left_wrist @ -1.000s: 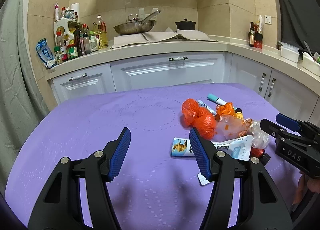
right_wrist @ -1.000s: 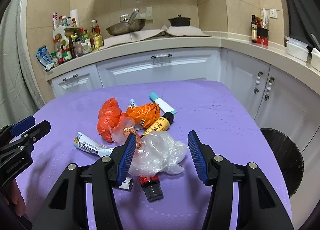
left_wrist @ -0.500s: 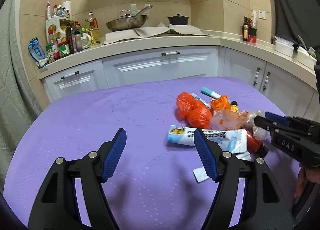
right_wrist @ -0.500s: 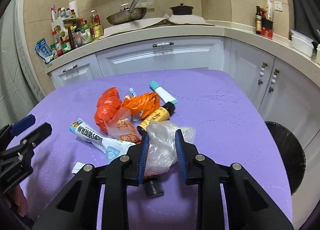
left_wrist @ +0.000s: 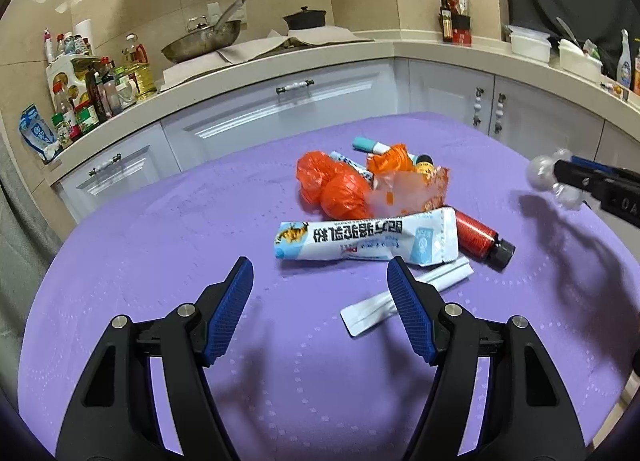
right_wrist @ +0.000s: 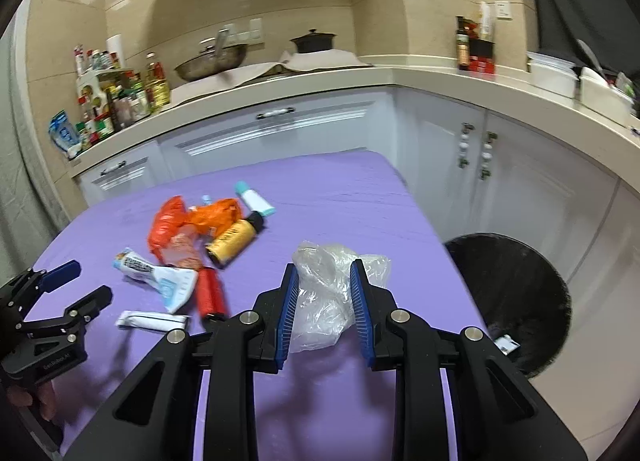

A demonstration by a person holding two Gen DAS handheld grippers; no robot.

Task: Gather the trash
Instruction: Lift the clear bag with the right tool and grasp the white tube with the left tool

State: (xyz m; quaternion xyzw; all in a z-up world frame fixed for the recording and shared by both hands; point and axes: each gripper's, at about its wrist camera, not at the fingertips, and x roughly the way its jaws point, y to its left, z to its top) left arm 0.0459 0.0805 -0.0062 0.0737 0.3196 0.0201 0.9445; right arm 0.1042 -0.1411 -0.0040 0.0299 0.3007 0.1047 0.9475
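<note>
My right tool (right_wrist: 325,303) has closed on the clear plastic bag (right_wrist: 332,297) and carried it off the trash pile toward the black bin (right_wrist: 516,301) beside the worktop (right_wrist: 340,197); my left tool (left_wrist: 320,301) has dropped closer to the white-and-blue tube (left_wrist: 360,239), its jaws having just opened a little and standing apart with nothing between them. The right tool stays clamped on the bag, which bulges out past the pads on both sides. The rest of the trash lies together on the purple worktop: the orange bags (left_wrist: 336,189), the red bottle (left_wrist: 480,237), the yellow bottle (right_wrist: 234,241) and a flat white sachet (left_wrist: 404,299). My worry is the bag: it is thin and slippery, so it could slide free before it is over the bin. On the left, the sachet lies under my right-hand pad, so I could pinch both it and the tube.
</note>
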